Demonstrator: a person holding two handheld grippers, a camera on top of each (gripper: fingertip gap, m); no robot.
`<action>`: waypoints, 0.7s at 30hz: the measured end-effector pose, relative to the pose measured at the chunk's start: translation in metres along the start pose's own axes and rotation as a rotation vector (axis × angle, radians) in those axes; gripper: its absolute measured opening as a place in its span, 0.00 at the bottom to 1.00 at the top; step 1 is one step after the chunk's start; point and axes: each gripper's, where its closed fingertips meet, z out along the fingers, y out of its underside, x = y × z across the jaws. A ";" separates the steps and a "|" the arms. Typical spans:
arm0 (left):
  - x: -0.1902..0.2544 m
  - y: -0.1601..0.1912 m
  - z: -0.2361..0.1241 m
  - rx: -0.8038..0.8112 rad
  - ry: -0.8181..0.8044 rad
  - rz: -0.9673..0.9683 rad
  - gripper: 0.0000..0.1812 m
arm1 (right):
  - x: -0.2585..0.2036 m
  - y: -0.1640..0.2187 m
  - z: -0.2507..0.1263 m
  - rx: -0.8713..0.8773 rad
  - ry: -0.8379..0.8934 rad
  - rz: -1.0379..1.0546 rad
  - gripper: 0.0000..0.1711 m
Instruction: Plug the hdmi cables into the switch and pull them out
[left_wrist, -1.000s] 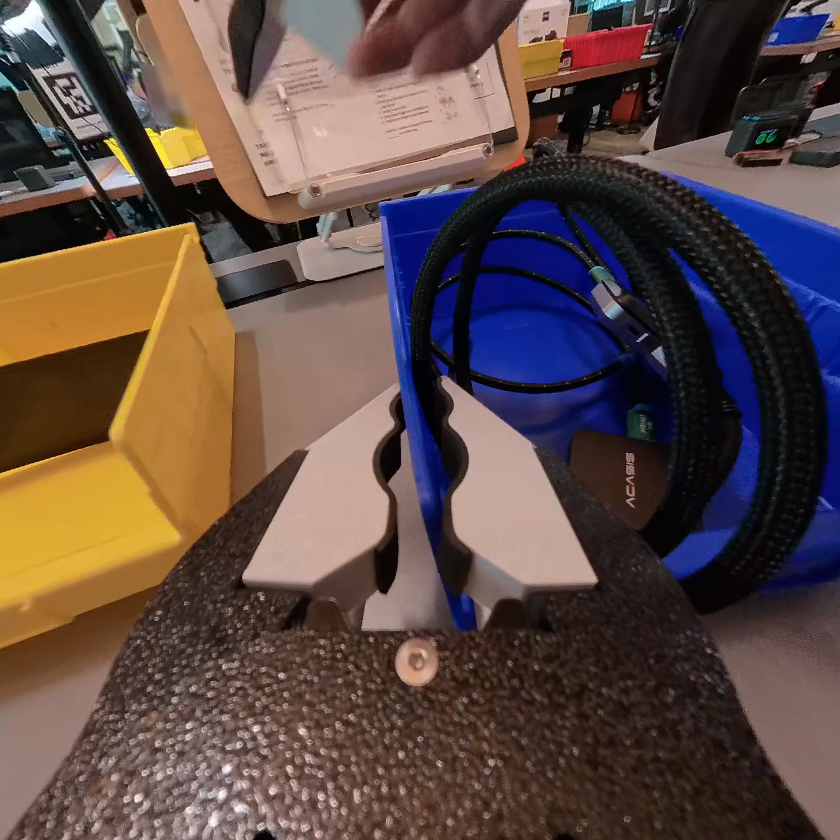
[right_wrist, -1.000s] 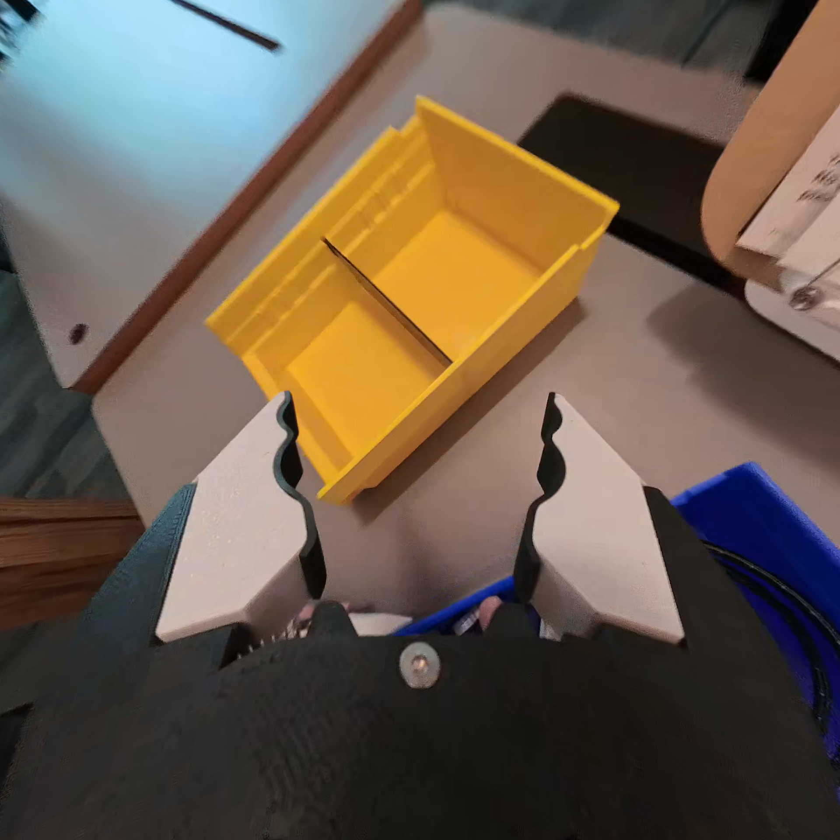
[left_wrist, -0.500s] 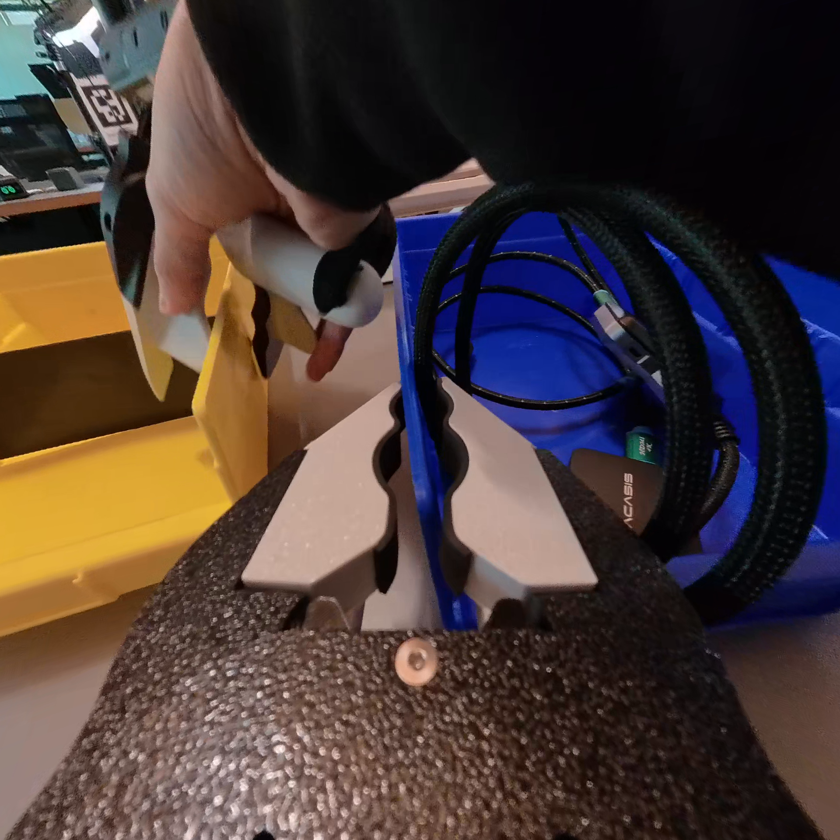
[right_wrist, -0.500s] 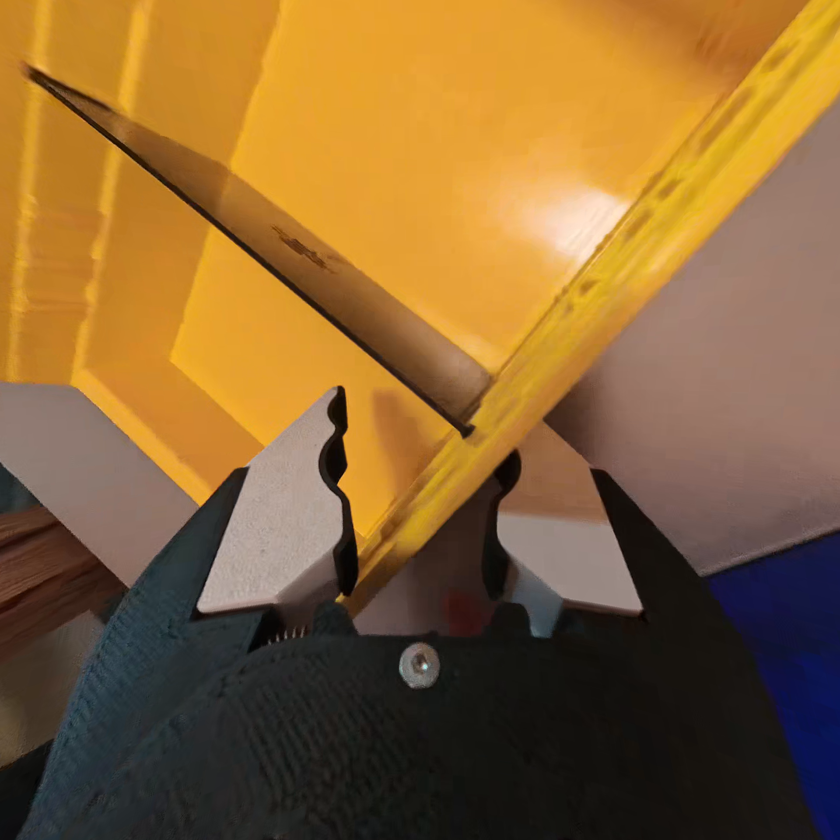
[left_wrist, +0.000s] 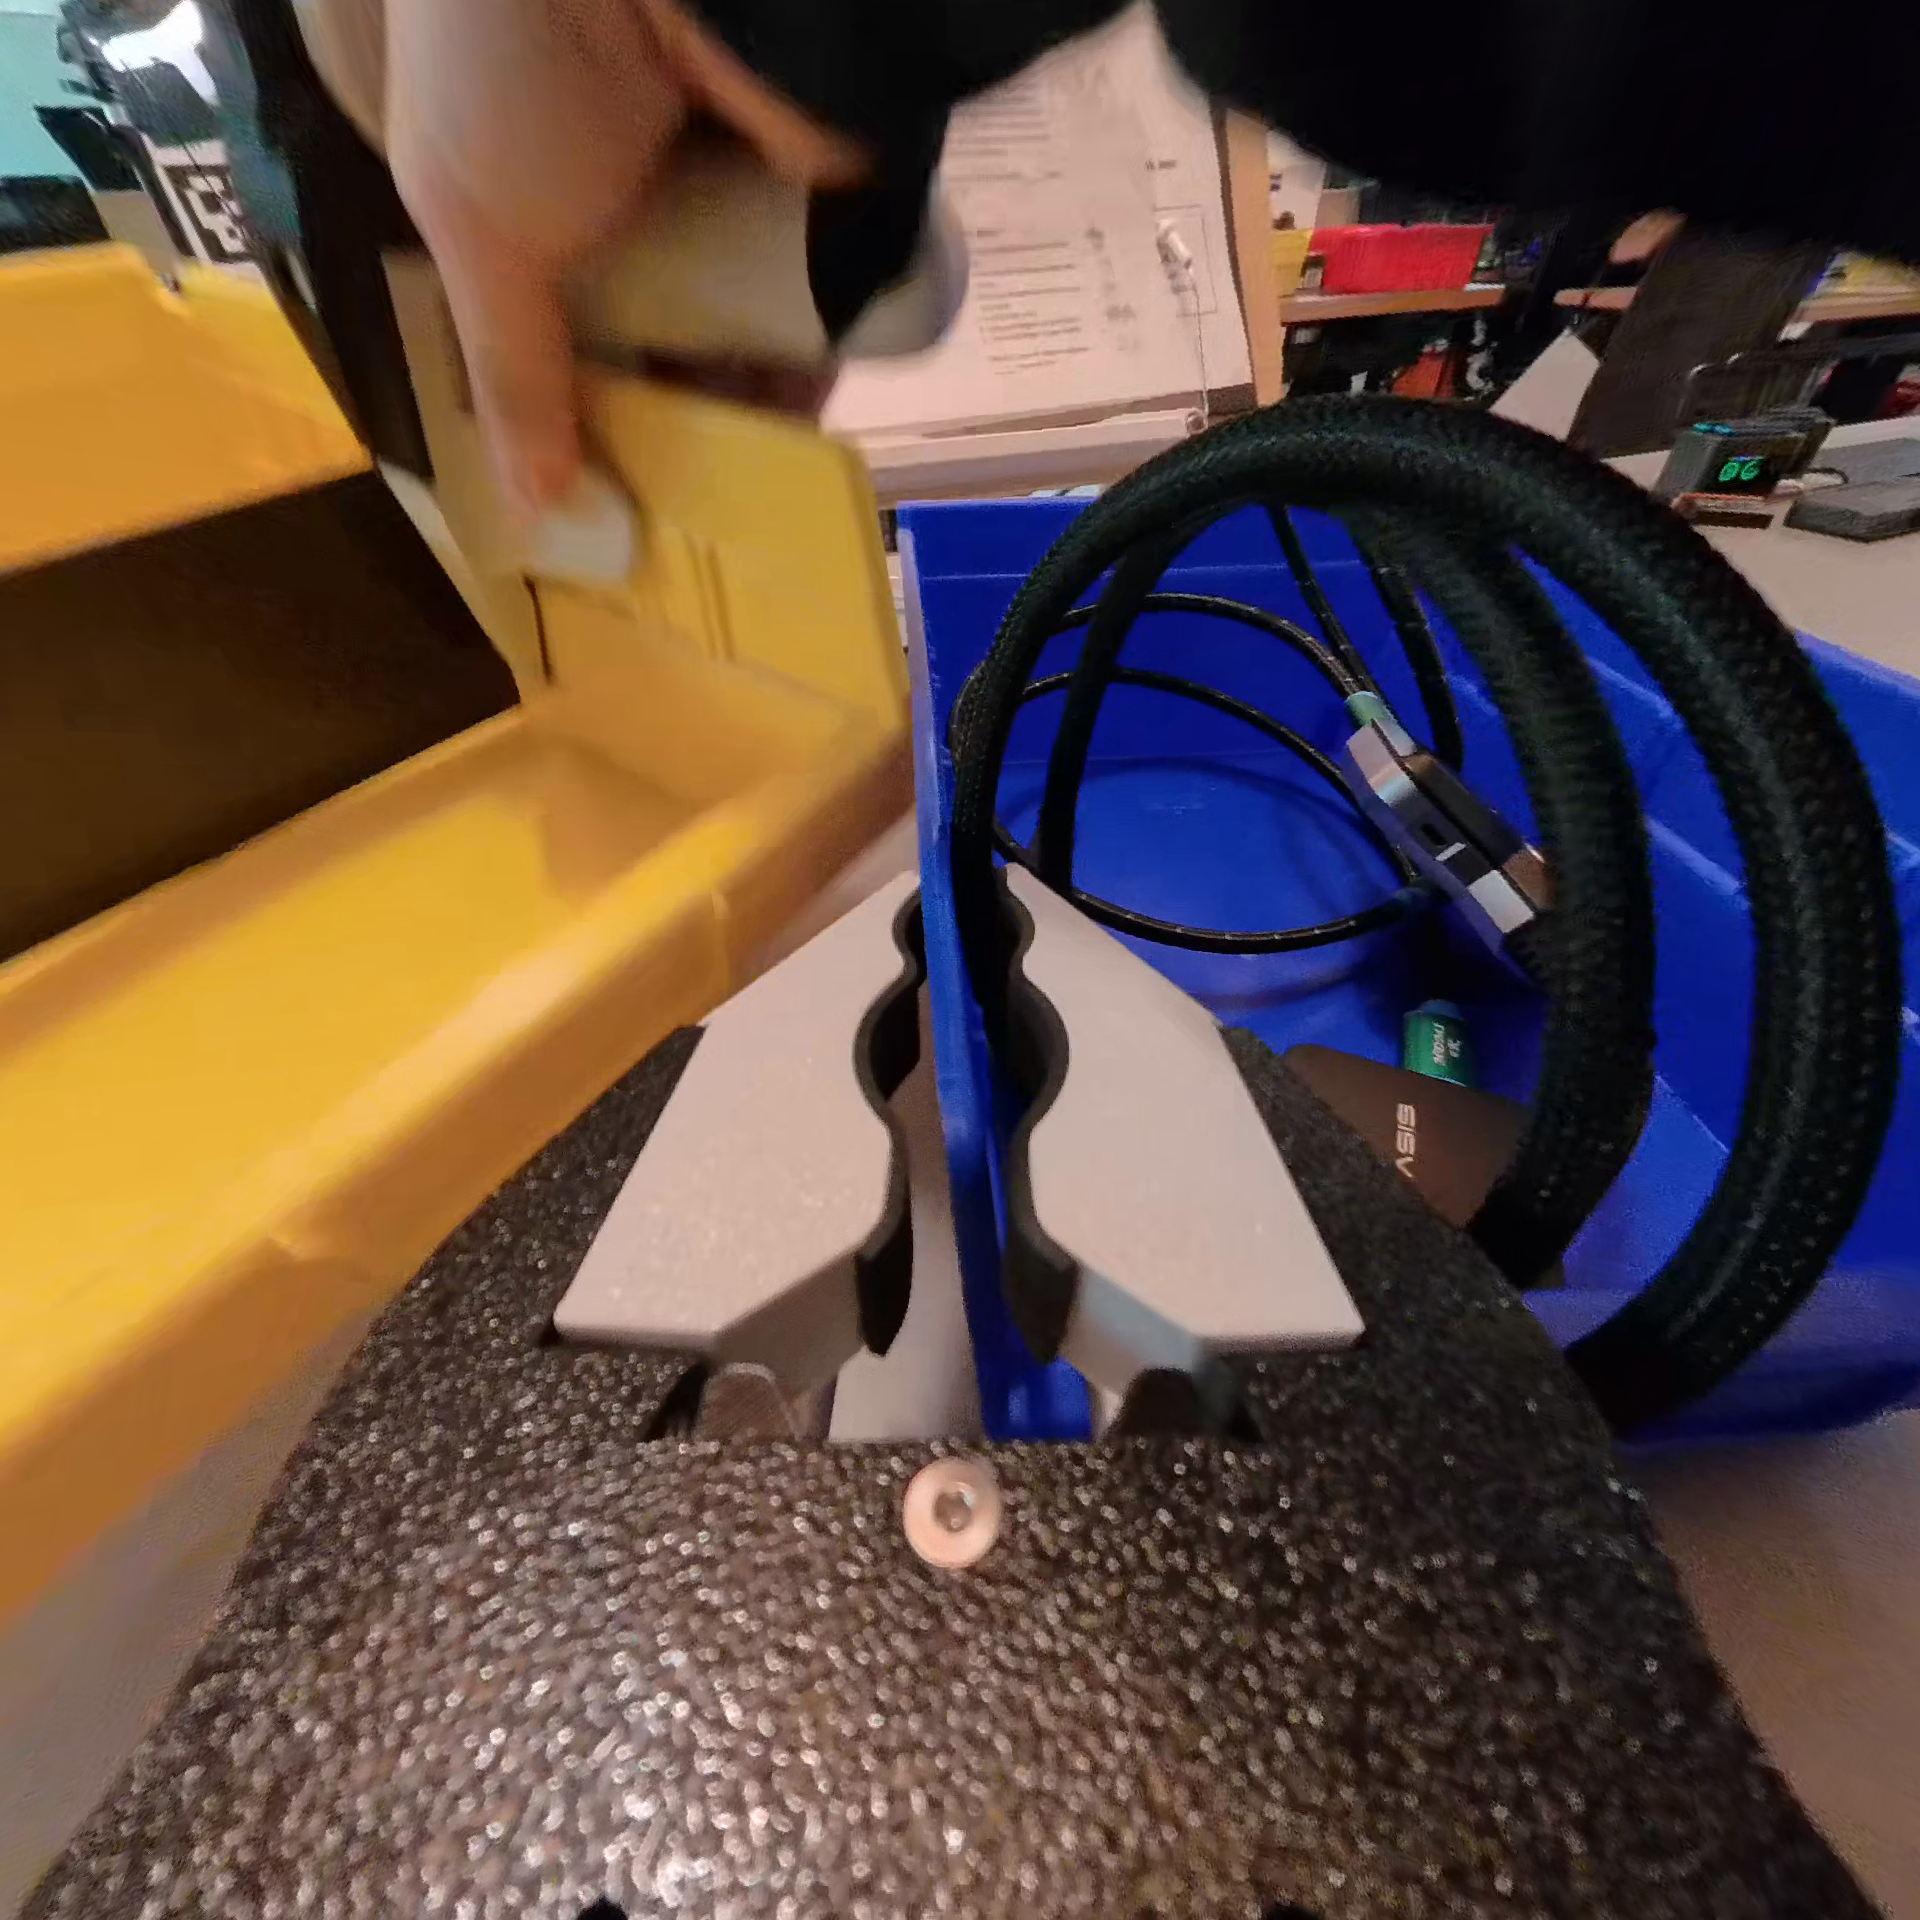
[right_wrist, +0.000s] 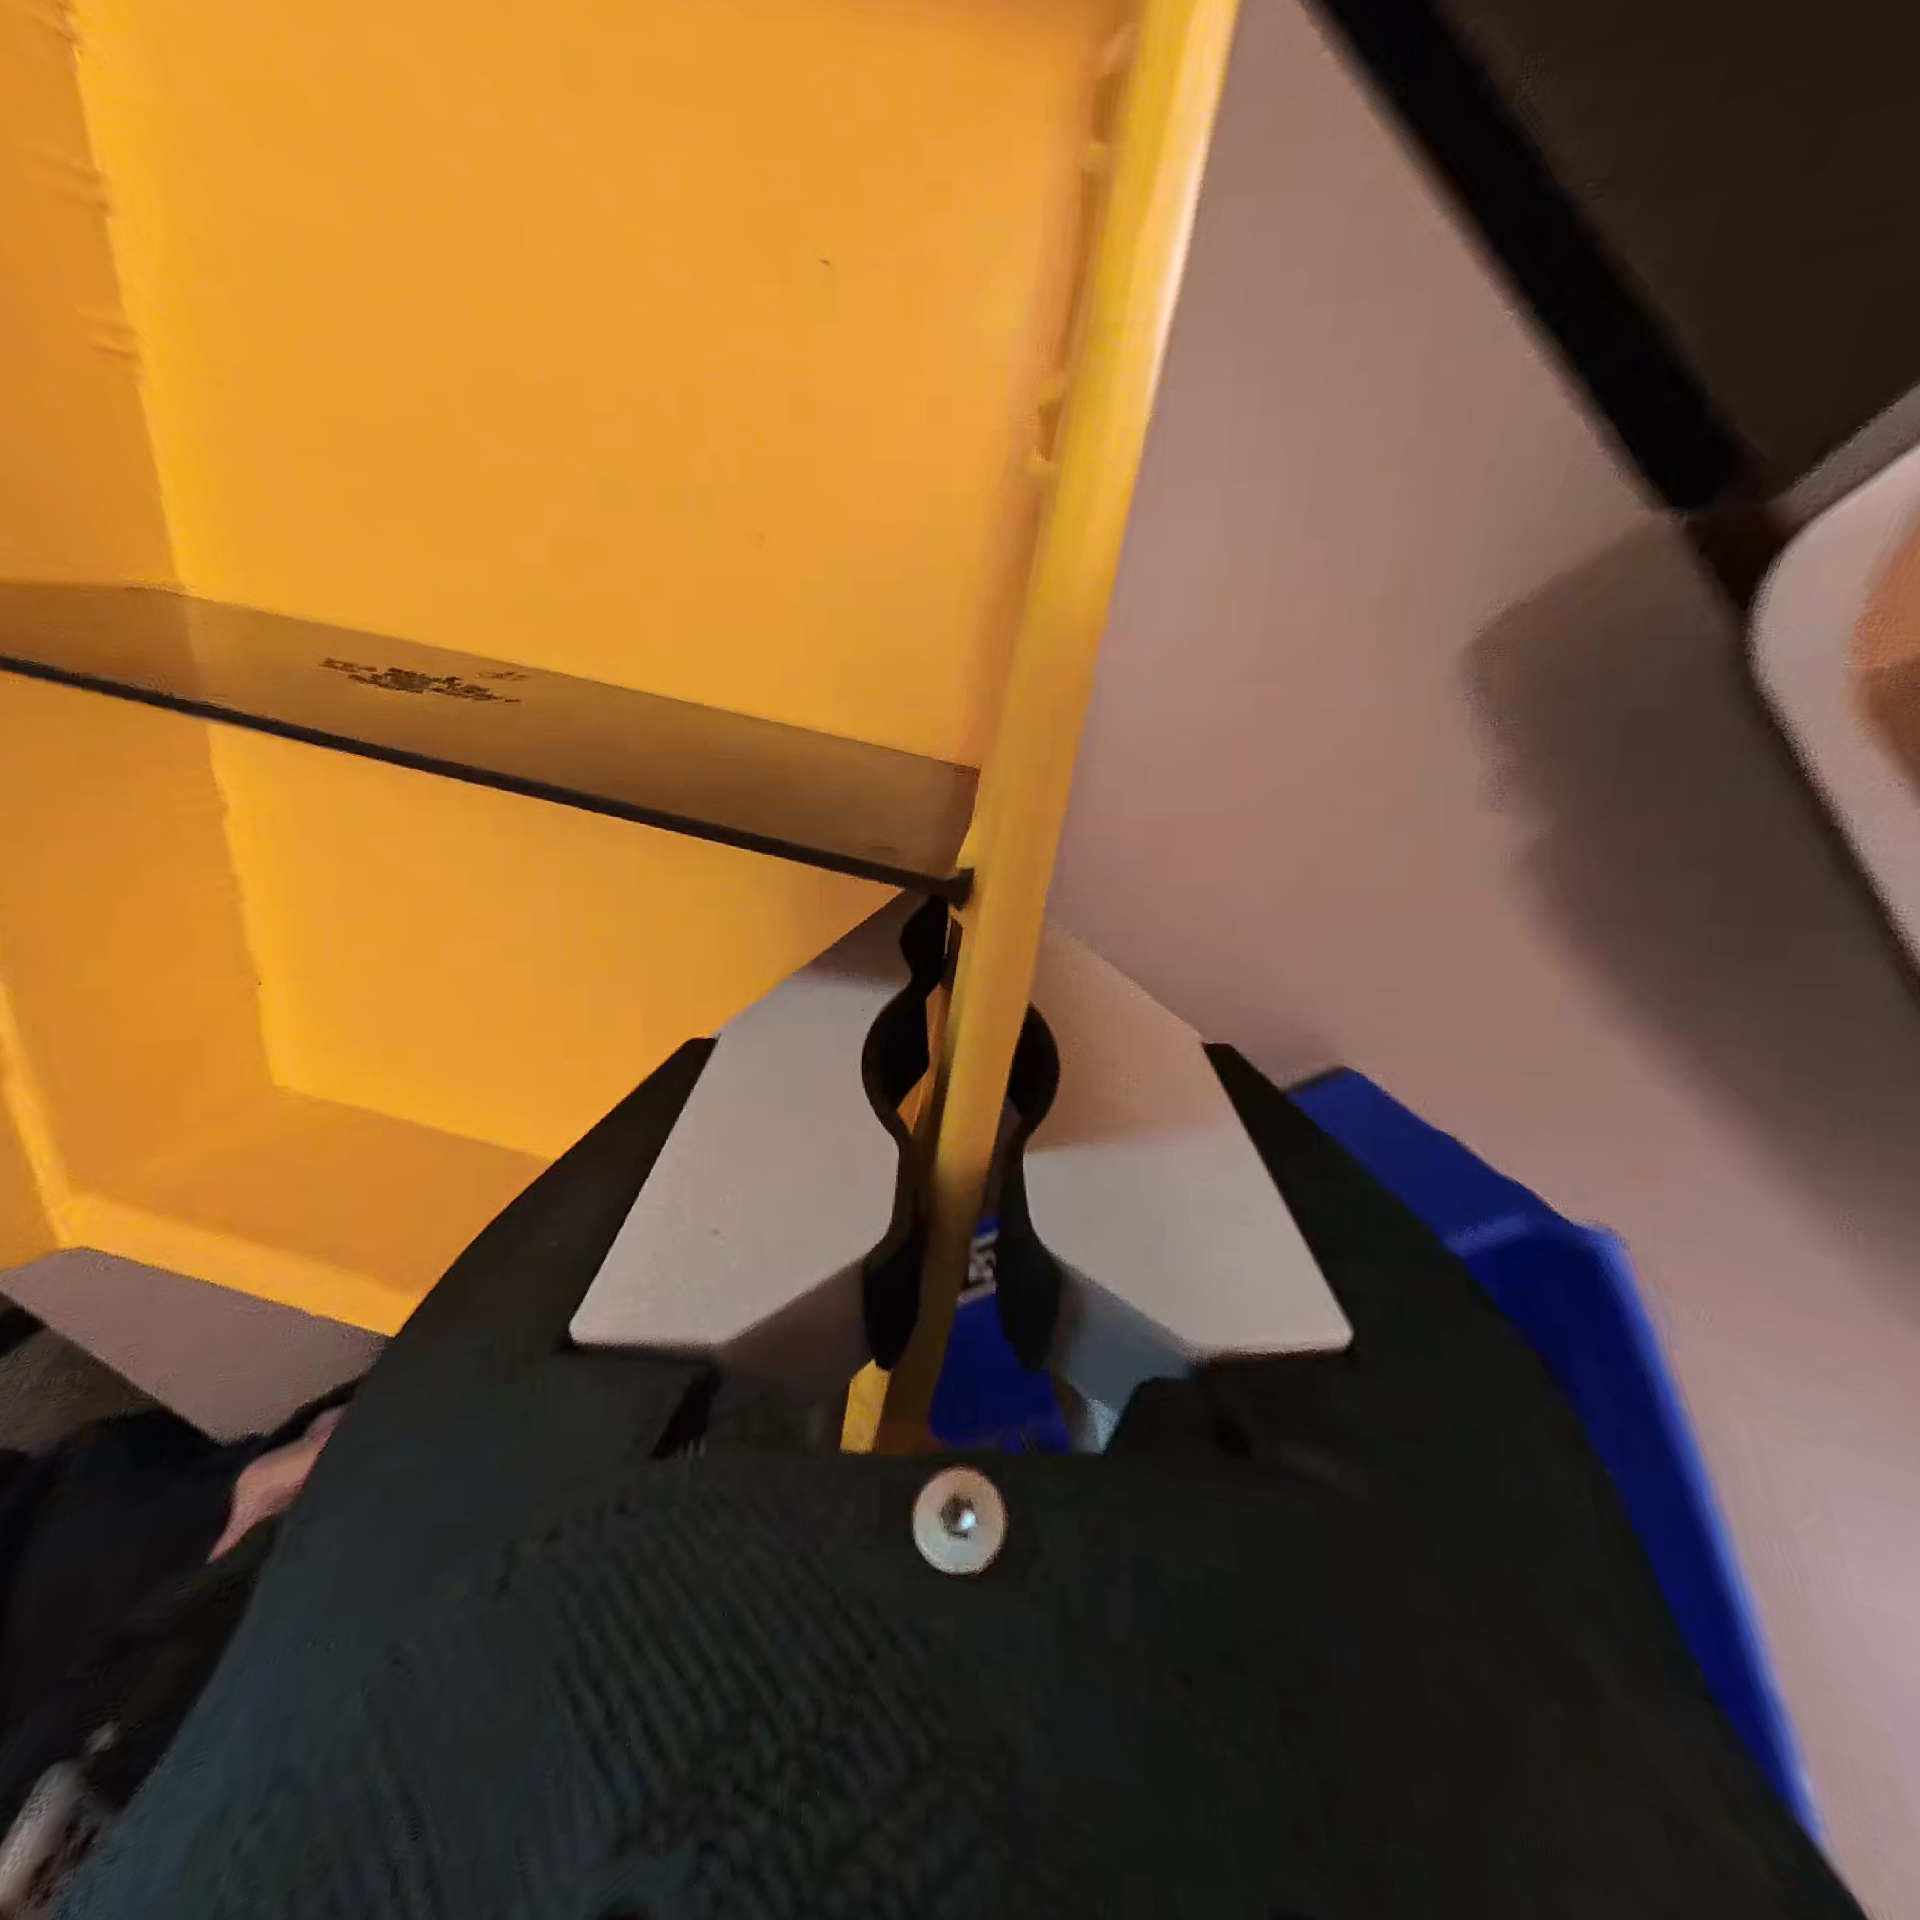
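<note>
My left gripper (left_wrist: 961, 935) is shut on the near left wall of a blue bin (left_wrist: 945, 790). In the bin lie a thick coil of black braided cable (left_wrist: 1714, 831), a thinner black cable with a grey metal plug (left_wrist: 1439, 821), a dark flat box (left_wrist: 1403, 1132) and a small green item (left_wrist: 1439, 1044). My right gripper (right_wrist: 971, 966) is shut on the side wall of a yellow bin (right_wrist: 1049, 665), just below its dark divider (right_wrist: 499, 717). In the left wrist view the yellow bin (left_wrist: 416, 935) is tilted up beside the blue bin, with the hand and right gripper (left_wrist: 582, 520) on its wall.
A paper sheet on a wooden clipboard stand (left_wrist: 1081, 281) is behind the bins. The grey table (right_wrist: 1351, 727) runs to the right of the yellow bin. A black pole (right_wrist: 1538, 249) crosses the upper right of the right wrist view. A corner of the blue bin (right_wrist: 1507, 1299) shows there too.
My right gripper came down onto the yellow bin's wall, closed on it and dragged the bin, tilted, close to the blue bin. My left gripper stayed shut on the blue bin's wall.
</note>
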 end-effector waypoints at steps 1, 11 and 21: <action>-0.001 0.001 0.000 -0.004 -0.006 0.000 0.04 | 0.004 -0.009 -0.019 0.019 0.017 0.001 0.02; -0.024 0.004 -0.009 -0.018 -0.042 0.014 0.04 | 0.140 0.019 -0.249 0.358 0.104 0.045 0.02; -0.102 0.011 -0.040 -0.031 -0.257 -0.001 0.04 | 0.299 0.296 -0.273 0.404 0.023 0.301 0.01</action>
